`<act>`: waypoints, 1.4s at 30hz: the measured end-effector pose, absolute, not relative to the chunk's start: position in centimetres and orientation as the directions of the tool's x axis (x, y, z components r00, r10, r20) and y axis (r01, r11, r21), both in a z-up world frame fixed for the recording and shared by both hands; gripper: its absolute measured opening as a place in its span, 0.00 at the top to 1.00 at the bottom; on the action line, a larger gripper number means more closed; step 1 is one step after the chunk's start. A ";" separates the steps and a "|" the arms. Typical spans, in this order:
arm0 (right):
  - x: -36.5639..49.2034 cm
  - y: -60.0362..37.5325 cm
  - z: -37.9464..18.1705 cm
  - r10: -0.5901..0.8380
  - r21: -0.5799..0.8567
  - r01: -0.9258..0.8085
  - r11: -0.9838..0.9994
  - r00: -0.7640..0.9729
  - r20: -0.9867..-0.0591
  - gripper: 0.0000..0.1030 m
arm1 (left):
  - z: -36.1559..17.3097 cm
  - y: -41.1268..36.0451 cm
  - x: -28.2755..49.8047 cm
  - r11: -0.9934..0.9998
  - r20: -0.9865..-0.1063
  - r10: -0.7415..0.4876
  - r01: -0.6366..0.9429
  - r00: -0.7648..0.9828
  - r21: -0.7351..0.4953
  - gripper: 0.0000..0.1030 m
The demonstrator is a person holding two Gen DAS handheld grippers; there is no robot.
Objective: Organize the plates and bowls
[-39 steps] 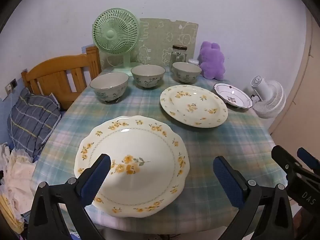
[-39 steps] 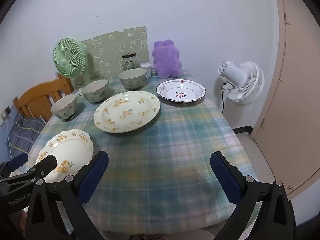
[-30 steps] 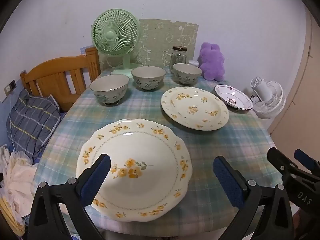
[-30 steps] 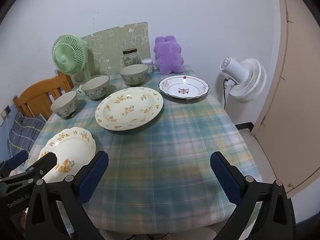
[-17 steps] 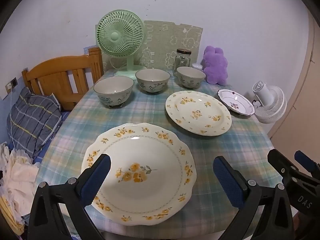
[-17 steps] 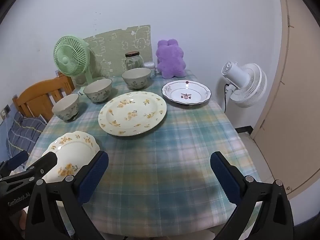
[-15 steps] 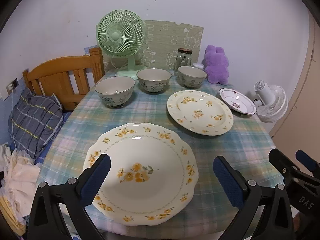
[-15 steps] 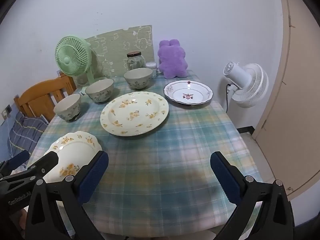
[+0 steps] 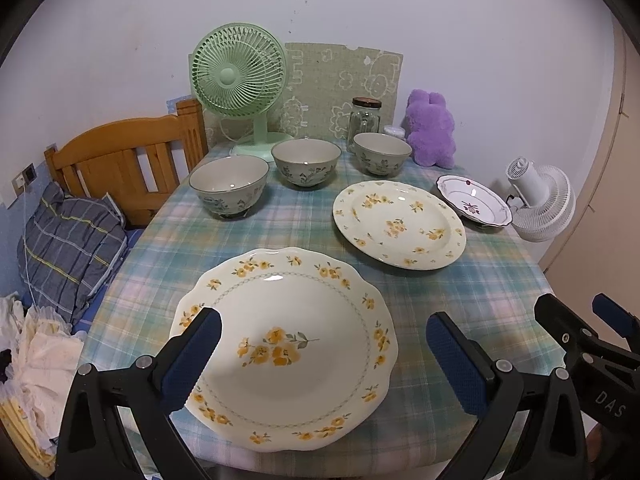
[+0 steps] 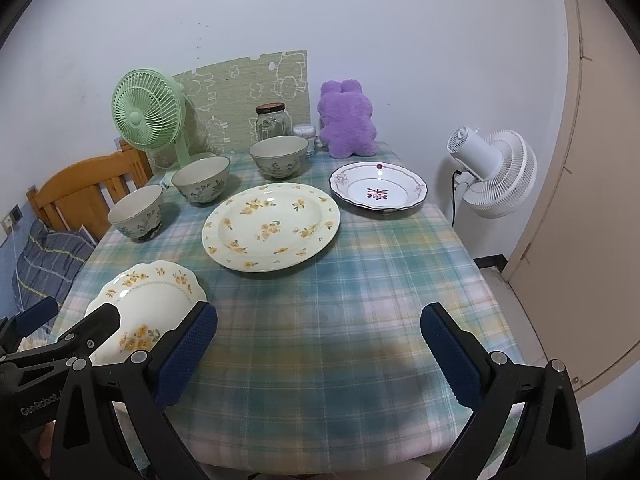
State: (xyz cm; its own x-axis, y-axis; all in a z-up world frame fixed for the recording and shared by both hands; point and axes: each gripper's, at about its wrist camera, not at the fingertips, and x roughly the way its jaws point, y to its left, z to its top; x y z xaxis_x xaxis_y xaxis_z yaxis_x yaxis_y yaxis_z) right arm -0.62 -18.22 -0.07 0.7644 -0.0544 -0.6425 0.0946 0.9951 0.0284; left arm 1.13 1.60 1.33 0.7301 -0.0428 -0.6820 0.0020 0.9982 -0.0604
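A scalloped yellow-flower plate (image 9: 288, 344) lies at the table's near edge, under my open left gripper (image 9: 320, 356); it also shows in the right wrist view (image 10: 148, 304). A larger round yellow-flower plate (image 9: 400, 224) (image 10: 272, 232) lies mid-table. A small white plate with a red motif (image 9: 474, 204) (image 10: 378, 192) lies at the right. Three green-patterned bowls (image 9: 229, 188) (image 9: 306, 162) (image 9: 382, 154) stand in a row behind. My right gripper (image 10: 318, 356) is open and empty over bare cloth at the near edge.
A green fan (image 9: 240, 80), a glass jar (image 9: 364, 122) and a purple plush (image 9: 430, 128) stand at the back by the wall. A wooden chair (image 9: 120, 160) and bedding are left of the table. A white fan (image 10: 496, 172) stands right of the plaid table (image 10: 360, 300).
Both grippers have drifted slightly forward and to the left, so the dishes sit a little further right and lower in view. Nothing on the table has moved.
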 end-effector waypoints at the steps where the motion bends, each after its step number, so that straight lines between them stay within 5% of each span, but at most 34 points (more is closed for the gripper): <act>1: -0.6 -18.2 -0.1 -0.054 0.028 0.094 0.995 0.765 -0.641 0.00 | 1.3 1.6 1.1 0.998 -0.682 -0.045 0.005 0.730 -0.061 0.01; 42: -1.2 -18.3 -0.3 -0.054 0.027 0.095 0.995 0.753 -0.656 0.01 | 1.0 1.2 0.1 0.999 -0.690 -0.040 0.018 0.722 -0.039 0.01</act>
